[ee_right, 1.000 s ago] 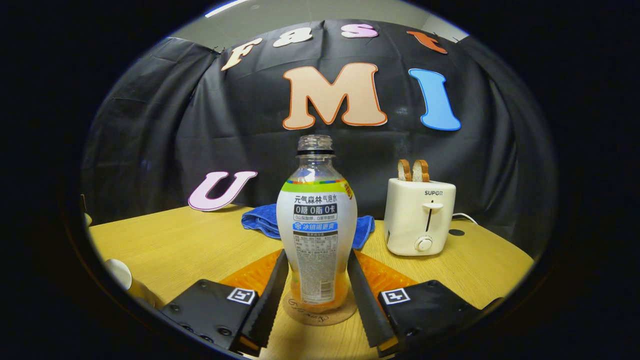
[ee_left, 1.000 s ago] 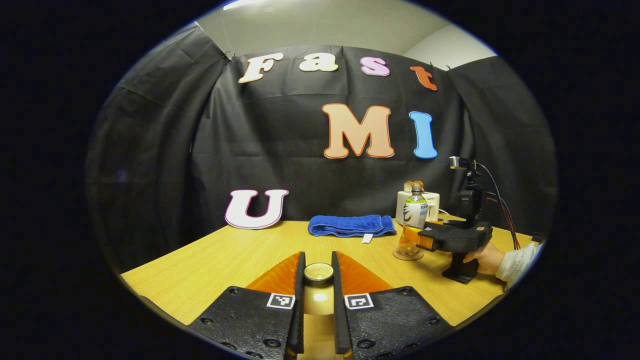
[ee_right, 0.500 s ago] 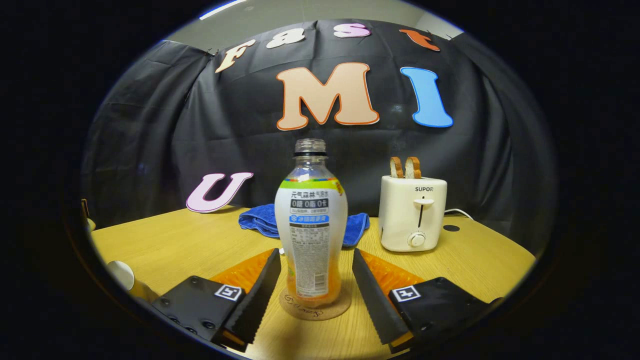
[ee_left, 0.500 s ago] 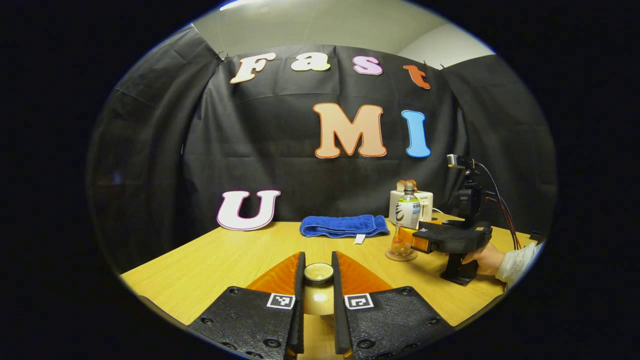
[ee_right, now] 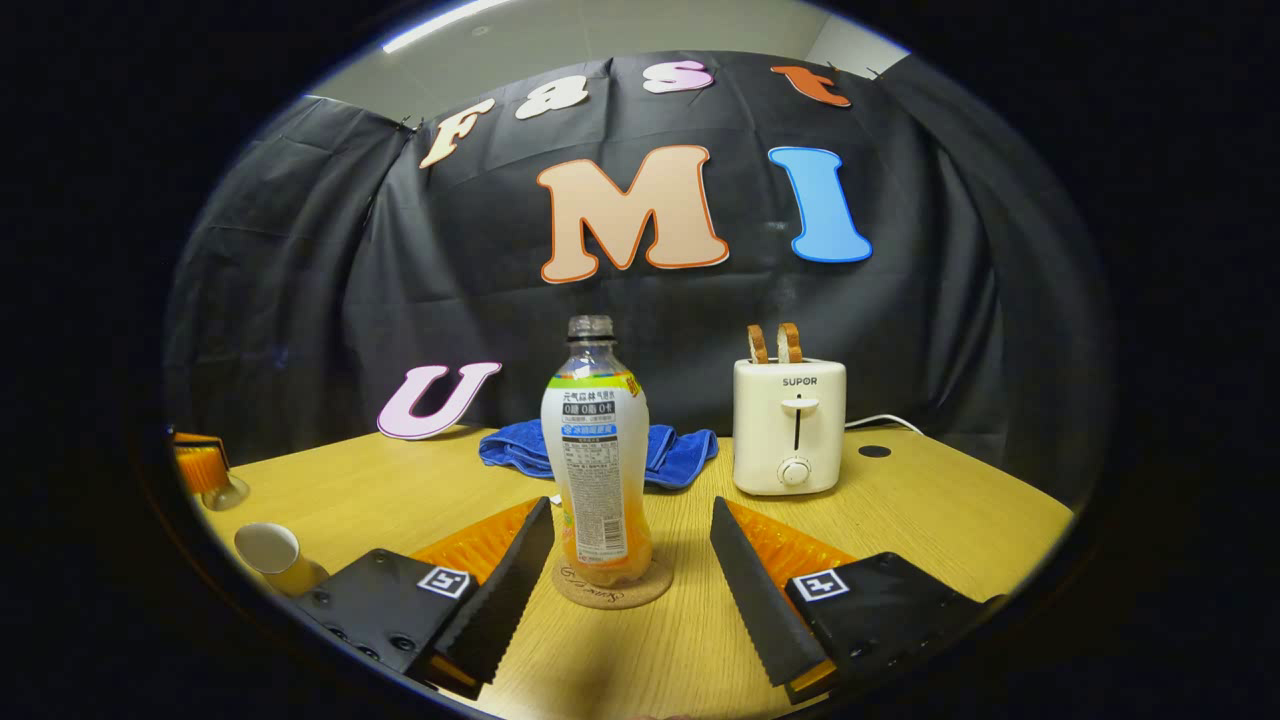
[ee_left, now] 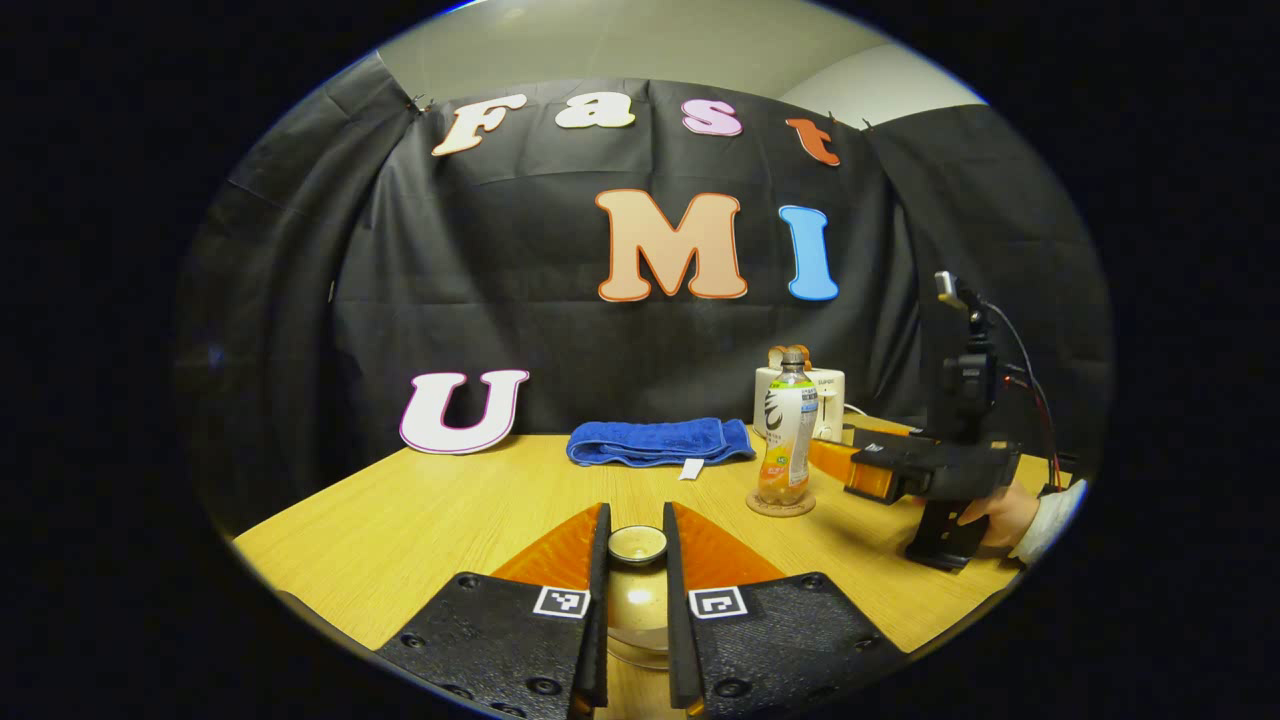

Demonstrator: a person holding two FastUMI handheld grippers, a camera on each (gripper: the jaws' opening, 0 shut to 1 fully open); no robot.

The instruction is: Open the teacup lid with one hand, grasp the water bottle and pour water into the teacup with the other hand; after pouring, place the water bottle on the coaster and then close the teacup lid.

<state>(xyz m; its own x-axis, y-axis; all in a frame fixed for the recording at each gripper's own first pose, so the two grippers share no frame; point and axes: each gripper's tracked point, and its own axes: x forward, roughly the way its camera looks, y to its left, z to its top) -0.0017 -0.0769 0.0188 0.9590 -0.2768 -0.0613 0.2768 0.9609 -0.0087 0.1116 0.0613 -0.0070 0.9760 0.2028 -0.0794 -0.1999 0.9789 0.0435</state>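
While the water bottle (ee_right: 596, 455) is standing upright on its round cork coaster (ee_right: 600, 584) near the middle of the wooden table (ee_right: 930, 520), the right gripper (ee_right: 632, 590) is sitting just in front of it with its 2 fingers spread wide, 1 on either side and neither touching the bottle. Seen from the left gripper view, the left gripper (ee_left: 635, 600) is pinching the teacup lid (ee_left: 637, 585) by its knob, both fingers pressing against it, with the lid hanging above the tabletop. From the same view, the right gripper (ee_left: 850, 470) and the hand (ee_left: 995, 512) holding it are sitting just to the right of the bottle (ee_left: 787, 442). At the left edge of the right gripper view, the open teacup (ee_right: 275, 557) is standing on the table. Behind the bottle, a folded blue towel (ee_right: 600, 455) is lying by the black backdrop, and a white toaster (ee_right: 788, 425) is holding 2 slices of bread (ee_right: 773, 343).
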